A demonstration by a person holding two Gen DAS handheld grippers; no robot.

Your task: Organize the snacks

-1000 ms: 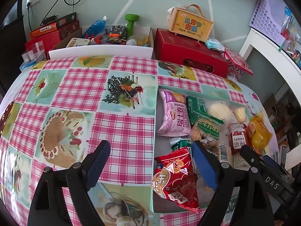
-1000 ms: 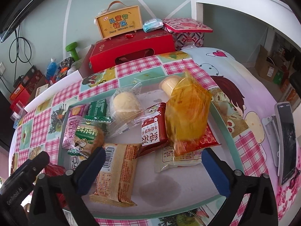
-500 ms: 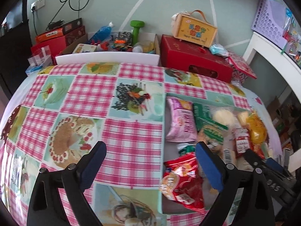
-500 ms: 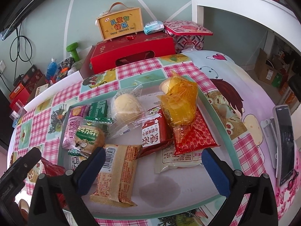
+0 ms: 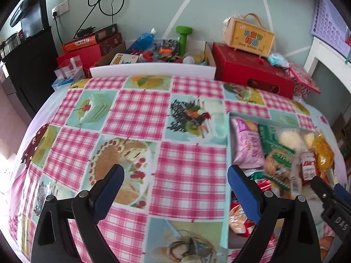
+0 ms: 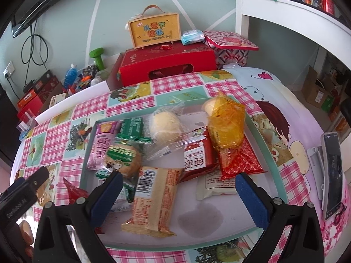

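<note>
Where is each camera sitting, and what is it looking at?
Left wrist: rides on the left gripper, looking down past its open, empty fingers at the checked tablecloth; the tray sits to its right.
Right wrist: rides on the right gripper, looking down at the snack-filled tray; the other gripper and fingertips of a hand show at lower left.
Shared: tray, tablecloth, red box, yellow gift box.

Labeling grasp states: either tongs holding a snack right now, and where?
Nothing held. Left tongs open over bare tablecloth; right tongs open above the tray, clear of the tan packet.
</note>
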